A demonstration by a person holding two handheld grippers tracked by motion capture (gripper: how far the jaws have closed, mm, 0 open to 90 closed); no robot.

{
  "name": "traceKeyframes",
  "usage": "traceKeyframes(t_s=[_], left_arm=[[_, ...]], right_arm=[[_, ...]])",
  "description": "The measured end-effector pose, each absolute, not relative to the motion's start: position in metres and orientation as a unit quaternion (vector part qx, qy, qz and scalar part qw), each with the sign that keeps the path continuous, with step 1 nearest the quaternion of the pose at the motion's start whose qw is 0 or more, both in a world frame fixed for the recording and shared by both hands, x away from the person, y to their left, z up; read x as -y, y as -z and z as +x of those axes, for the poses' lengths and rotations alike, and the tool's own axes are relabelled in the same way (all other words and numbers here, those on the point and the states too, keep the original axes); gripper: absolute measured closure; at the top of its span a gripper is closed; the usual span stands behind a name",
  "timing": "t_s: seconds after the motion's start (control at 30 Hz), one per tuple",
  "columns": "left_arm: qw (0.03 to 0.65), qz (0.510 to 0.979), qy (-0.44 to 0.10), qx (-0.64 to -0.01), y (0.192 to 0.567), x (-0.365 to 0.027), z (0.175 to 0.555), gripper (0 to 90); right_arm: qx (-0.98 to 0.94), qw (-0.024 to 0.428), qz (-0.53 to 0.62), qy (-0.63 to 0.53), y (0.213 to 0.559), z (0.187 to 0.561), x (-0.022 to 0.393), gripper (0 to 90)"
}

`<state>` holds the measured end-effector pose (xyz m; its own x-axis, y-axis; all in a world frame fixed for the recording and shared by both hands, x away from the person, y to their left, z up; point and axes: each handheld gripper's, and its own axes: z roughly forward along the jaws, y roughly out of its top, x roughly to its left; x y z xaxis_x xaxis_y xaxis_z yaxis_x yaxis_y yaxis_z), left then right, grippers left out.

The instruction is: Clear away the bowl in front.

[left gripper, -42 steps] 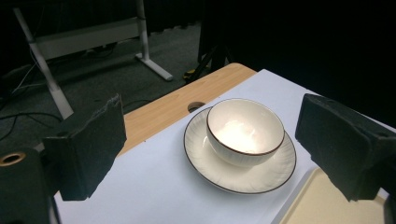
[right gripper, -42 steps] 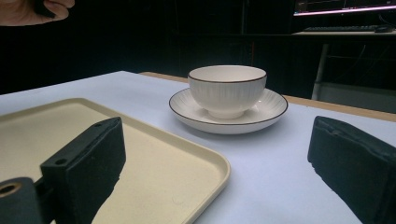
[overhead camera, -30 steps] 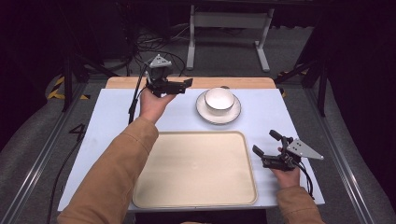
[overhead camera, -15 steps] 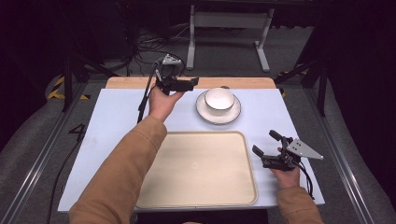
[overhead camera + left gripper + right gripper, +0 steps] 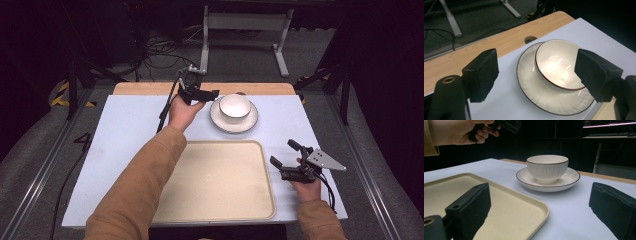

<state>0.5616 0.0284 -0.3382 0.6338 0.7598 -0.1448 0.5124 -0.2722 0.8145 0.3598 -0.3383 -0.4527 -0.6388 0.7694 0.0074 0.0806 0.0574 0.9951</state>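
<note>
A white bowl [image 5: 235, 105] with a dark rim stands on a white plate [image 5: 250, 122] at the back of the table. My left gripper [image 5: 214, 93] hovers just left of the plate, pointing at the bowl [image 5: 556, 65]. Its jaws are open and have just been closing; the pads touch nothing, and the bowl and plate [image 5: 529, 82] lie beyond them. My right gripper [image 5: 283, 153] rests open near the right front, beside a beige tray [image 5: 215, 200]. Its view looks past the tray corner [image 5: 534, 207] at the bowl [image 5: 547, 167] and plate [image 5: 571, 178].
The white table top [image 5: 125, 130] ends in a wooden strip [image 5: 150, 88] at the back, with a round hole [image 5: 530, 39] behind the plate. Cables and a metal stand [image 5: 245, 20] are on the floor beyond. The left hand [image 5: 456, 131] hangs over the table's far side.
The left hand has carried its gripper rightwards and down, up to the plate's left edge, and its jaws have narrowed a little. The right gripper has not moved.
</note>
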Motion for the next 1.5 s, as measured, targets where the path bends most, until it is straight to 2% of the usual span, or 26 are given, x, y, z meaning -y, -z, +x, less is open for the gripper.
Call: traceKeyframes(t_s=[0.6, 1.1, 1.5], left_arm=[[0.415, 0.802, -0.116, -0.413, 0.361, -0.001, 0.580, 29.9], [0.376, 0.817, -0.076, -0.432, 0.381, 0.013, 0.594, 49.8], [0.352, 0.822, -0.057, -0.444, 0.395, 0.021, 0.599, 61.4]], right_arm=[[-0.670, 0.282, 0.321, -0.606, 0.453, 0.360, 0.337, 4.4], [-0.669, 0.279, 0.322, -0.610, 0.453, 0.360, 0.337, 4.4], [-0.668, 0.278, 0.320, -0.611, 0.453, 0.360, 0.337, 4.4]])
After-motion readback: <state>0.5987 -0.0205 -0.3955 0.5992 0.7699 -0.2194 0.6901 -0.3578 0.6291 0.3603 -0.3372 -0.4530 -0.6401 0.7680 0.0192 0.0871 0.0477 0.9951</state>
